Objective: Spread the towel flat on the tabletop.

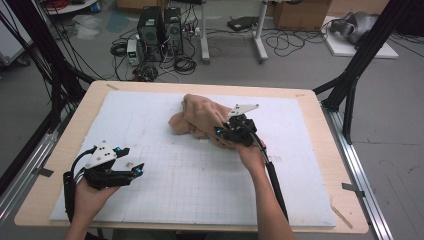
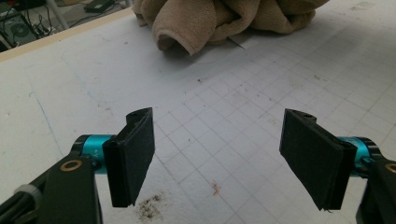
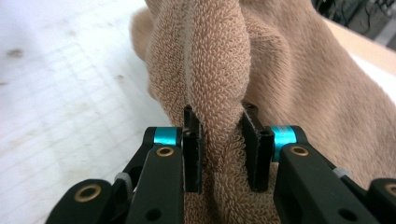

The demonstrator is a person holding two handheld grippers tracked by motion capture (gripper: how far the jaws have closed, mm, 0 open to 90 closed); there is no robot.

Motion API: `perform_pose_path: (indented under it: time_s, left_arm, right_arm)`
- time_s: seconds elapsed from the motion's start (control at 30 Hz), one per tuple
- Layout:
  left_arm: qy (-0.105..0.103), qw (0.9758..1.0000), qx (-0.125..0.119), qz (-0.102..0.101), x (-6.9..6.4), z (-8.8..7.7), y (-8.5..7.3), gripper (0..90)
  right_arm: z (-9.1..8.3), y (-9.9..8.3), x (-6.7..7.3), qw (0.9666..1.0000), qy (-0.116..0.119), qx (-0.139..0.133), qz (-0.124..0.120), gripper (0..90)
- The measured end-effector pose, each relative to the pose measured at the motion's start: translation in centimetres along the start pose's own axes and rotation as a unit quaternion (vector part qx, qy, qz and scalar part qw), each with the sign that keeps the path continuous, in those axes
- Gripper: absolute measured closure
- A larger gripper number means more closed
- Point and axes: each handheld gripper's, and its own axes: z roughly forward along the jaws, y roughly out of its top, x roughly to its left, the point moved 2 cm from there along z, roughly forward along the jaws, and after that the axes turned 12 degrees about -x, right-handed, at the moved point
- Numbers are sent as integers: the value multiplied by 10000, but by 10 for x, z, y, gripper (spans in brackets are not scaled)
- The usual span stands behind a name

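A crumpled tan towel (image 1: 197, 117) lies in a heap on the far middle of the white gridded mat (image 1: 175, 195). My right gripper (image 1: 220, 132) reaches into the towel's near right side. In the right gripper view, my right gripper (image 3: 223, 149) has its black pads pressed on an upright fold of the towel (image 3: 219, 70). My left gripper (image 1: 132, 160) hovers over the mat's near left part, well away from the cloth. In the left gripper view, my left gripper (image 2: 219, 158) stands wide open with nothing between its pads, and the towel (image 2: 219, 18) lies ahead.
The mat rests on a wooden table (image 1: 65, 150) whose rim shows all round. Black frame posts (image 1: 350, 85) rise at the table's far corners. Computers and cables (image 1: 160, 35) sit on the floor beyond. A dark smudge (image 2: 149, 207) marks the mat near the left gripper.
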Motion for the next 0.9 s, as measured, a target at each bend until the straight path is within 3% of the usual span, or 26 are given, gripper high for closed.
perform_pose_path:
  time_s: [0.1, 0.23, 0.4, 0.63, 0.9]
  left_arm:
    - [5, 10000, -14, 16, 0, 0, 1, 271]
    - [-9, 10000, -38, 43, -2, -1, 3, 273]
    - [-27, 10000, -65, 33, -3, -1, 5, 274]
    - [-79, 9998, -96, 135, -10, 2, 12, 276]
    - [-219, 9994, -171, 202, -20, 7, 21, 279]
  right_arm:
    - [-10, 4, 8, 9997, 119, -136, -133, 733]
    - [-22, 5, 25, 9981, 480, -213, -315, 735]
    - [-43, -1, 55, 9940, 943, -284, -478, 736]
    - [-74, -17, 103, 9878, 1415, -334, -566, 741]
    - [-95, -40, 148, 9811, 1800, -74, -702, 730]
